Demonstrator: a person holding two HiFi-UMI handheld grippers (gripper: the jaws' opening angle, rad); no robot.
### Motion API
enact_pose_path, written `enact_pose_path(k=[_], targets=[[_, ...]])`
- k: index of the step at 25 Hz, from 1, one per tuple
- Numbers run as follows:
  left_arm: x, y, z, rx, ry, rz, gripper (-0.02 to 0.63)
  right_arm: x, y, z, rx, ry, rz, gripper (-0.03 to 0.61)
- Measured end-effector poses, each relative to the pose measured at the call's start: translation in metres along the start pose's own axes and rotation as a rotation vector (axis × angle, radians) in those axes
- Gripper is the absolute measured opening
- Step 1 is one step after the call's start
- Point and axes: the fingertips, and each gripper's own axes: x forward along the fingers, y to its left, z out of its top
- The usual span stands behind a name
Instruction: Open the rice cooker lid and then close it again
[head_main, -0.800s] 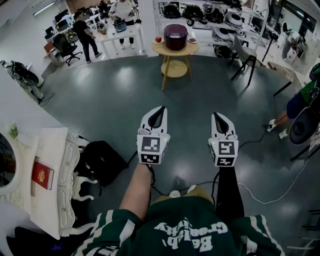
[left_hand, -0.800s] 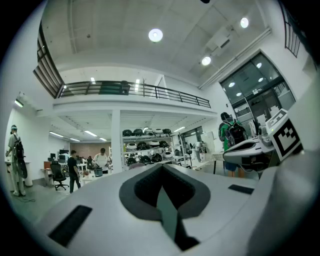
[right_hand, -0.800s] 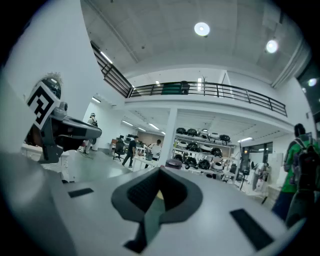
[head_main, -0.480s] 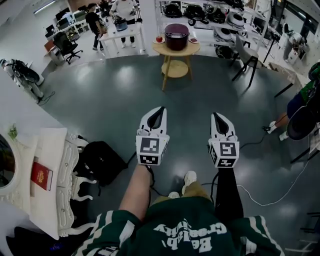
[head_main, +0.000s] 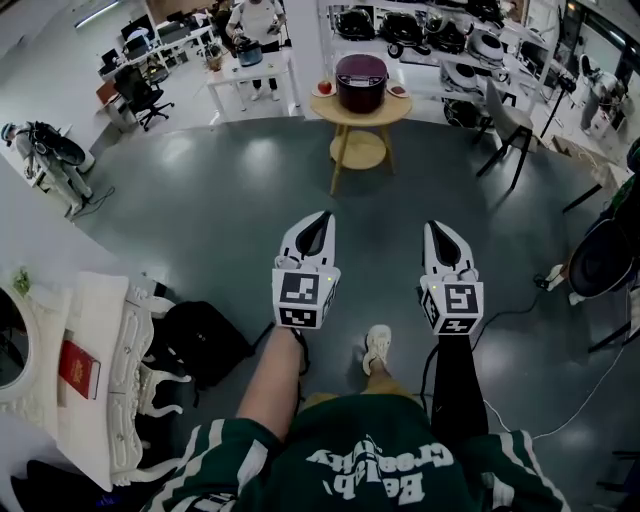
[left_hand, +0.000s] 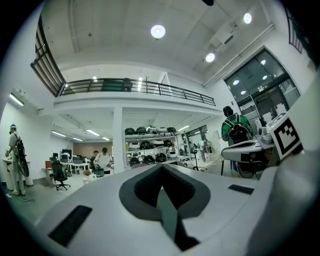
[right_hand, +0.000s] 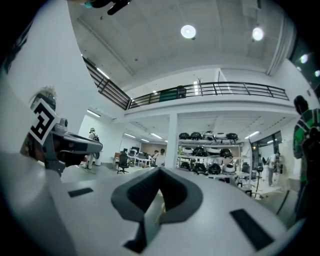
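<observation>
A dark maroon rice cooker (head_main: 361, 82) with its lid down stands on a small round wooden table (head_main: 338, 104) far ahead across the grey floor in the head view. My left gripper (head_main: 317, 219) and right gripper (head_main: 437, 229) are held side by side at waist height, both pointing toward that table and well short of it. Both are shut with nothing between the jaws. In the left gripper view the jaws of the left gripper (left_hand: 161, 171) meet in front of the lens, and those of the right gripper (right_hand: 160, 176) do the same in its own view. The cooker is hidden in both gripper views.
A white ornate side table (head_main: 105, 380) with a red book (head_main: 78, 368) and a black bag (head_main: 205, 343) lie at the left. Chairs (head_main: 508, 118) and shelves of cookers (head_main: 425, 28) stand beyond the round table. A person (head_main: 254, 20) is at a white desk. Cables trail at right.
The view has advanced toward the round table, which now sits slightly nearer and further right. A foot has stepped forward below the grippers. Both grippers stay shut and level.
</observation>
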Motion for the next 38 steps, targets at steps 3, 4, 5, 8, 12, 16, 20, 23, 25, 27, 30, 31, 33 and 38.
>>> enact_pose_path(k=[3,4,5,8,12,16,20,23,25,27,30,31,33,38], targets=[[0.054,0.017,0.004,0.002,-0.013,0.018,-0.003,0.053,-0.027,0.001,-0.001,-0.021,0.014,0.003],[0.073,0.023,0.004,0.001,-0.013,0.024,-0.003,0.071,-0.037,0.0,-0.001,-0.023,0.019,0.003],[0.093,0.028,0.004,0.001,-0.011,0.029,-0.003,0.09,-0.046,-0.002,-0.002,-0.022,0.025,0.003],[0.155,0.043,0.006,0.002,-0.01,0.039,-0.003,0.149,-0.076,-0.005,-0.007,-0.022,0.045,0.003],[0.234,0.062,0.015,0.001,-0.028,0.069,-0.003,0.225,-0.116,-0.006,-0.019,-0.028,0.078,0.003],[0.302,0.078,0.016,0.016,-0.02,0.082,-0.003,0.29,-0.152,-0.01,-0.008,-0.036,0.09,0.003],[0.347,0.086,0.022,0.033,-0.028,0.076,-0.003,0.335,-0.174,-0.017,0.028,-0.034,0.093,0.003],[0.372,0.095,0.023,0.044,-0.031,0.08,-0.003,0.361,-0.181,-0.018,0.02,-0.039,0.104,0.003],[0.389,0.102,0.02,0.06,-0.024,0.082,-0.003,0.377,-0.19,-0.019,0.025,-0.045,0.1,0.003],[0.408,0.109,0.016,0.06,-0.019,0.082,-0.003,0.395,-0.197,-0.023,0.037,-0.044,0.099,0.003],[0.439,0.121,0.005,0.051,-0.009,0.078,-0.003,0.423,-0.203,-0.032,0.035,-0.037,0.106,0.003],[0.451,0.126,0.001,0.051,-0.006,0.074,-0.003,0.434,-0.204,-0.035,0.025,-0.033,0.107,0.003],[0.475,0.137,-0.007,0.052,-0.006,0.068,-0.003,0.456,-0.208,-0.043,-0.007,-0.023,0.102,0.003],[0.543,0.176,-0.024,0.038,-0.018,0.039,-0.003,0.53,-0.217,-0.06,-0.023,-0.004,0.084,0.003]])
